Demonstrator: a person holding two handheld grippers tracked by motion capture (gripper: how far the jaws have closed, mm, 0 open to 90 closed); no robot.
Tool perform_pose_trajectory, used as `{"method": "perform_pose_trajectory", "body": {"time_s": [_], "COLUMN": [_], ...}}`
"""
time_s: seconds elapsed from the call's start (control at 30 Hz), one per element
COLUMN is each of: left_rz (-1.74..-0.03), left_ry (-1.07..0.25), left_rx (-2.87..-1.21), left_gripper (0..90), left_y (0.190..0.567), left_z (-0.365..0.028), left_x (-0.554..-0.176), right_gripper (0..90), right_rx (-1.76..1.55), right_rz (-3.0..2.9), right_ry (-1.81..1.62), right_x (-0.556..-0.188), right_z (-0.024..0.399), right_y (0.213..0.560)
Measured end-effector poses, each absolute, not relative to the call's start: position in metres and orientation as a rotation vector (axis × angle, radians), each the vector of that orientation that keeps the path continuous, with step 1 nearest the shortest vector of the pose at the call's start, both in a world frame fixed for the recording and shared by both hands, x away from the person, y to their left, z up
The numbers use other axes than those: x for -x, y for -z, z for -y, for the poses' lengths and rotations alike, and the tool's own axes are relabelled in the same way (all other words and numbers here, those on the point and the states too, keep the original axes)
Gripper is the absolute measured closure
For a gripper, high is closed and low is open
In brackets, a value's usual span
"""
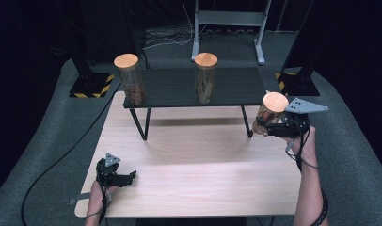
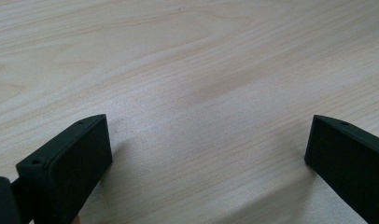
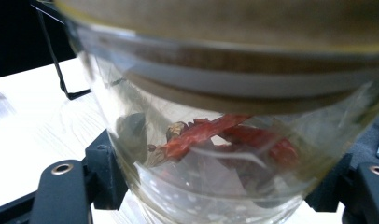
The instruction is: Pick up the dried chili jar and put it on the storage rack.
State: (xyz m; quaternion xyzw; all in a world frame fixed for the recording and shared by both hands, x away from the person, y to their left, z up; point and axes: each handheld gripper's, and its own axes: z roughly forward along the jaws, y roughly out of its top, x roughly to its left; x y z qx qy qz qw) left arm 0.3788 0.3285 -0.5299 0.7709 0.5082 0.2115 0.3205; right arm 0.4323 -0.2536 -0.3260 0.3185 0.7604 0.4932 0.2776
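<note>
Where our right fingers (image 3: 103, 172) close on the jar (image 3: 225, 140), they pinch smooth glass on two sides below the wooden lid (image 3: 234, 28), with dried red chillies (image 3: 211, 133) visible inside. Seen from above, the right gripper (image 1: 266, 128) holds this jar (image 1: 269, 113) tilted and clear of the worktop (image 1: 194, 160), beside the right end of the black shelf (image 1: 179, 87), near its right leg (image 1: 246, 121).

Our main concern is slip: the glass is slick, and with the jar leaning the weight may turn it between the pads. A second hazard is the shelf edge; if we swing the jar in too low, its base could strike the edge or the leg. Two more jars (image 1: 130, 80) (image 1: 205, 77) stand on the shelf, well apart, and a wide approach could knock the nearer one over. We cannot tell whether the lid seats tightly; further tilt might loosen it.

Our left fingers (image 2: 71, 158) stand wide apart and empty over bare wood, and the left gripper (image 1: 115, 175) rests at the near left of the worktop, too far off to steady the jar.
</note>
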Motion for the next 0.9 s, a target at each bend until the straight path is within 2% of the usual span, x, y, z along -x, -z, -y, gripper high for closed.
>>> {"method": "perform_pose_trajectory", "body": {"time_s": [0.9], "left_rz": [-1.335], "left_ry": [-0.555], "left_rx": [-2.026], "left_gripper": [0.0], "left_y": [0.530], "left_z": [-0.329], "left_x": [-0.379], "right_gripper": [24.5], "right_rx": [-0.811], "right_rz": [-2.031], "right_ry": [-1.335], "right_x": [-0.444], "right_z": [0.243], "right_y": [0.279]}}
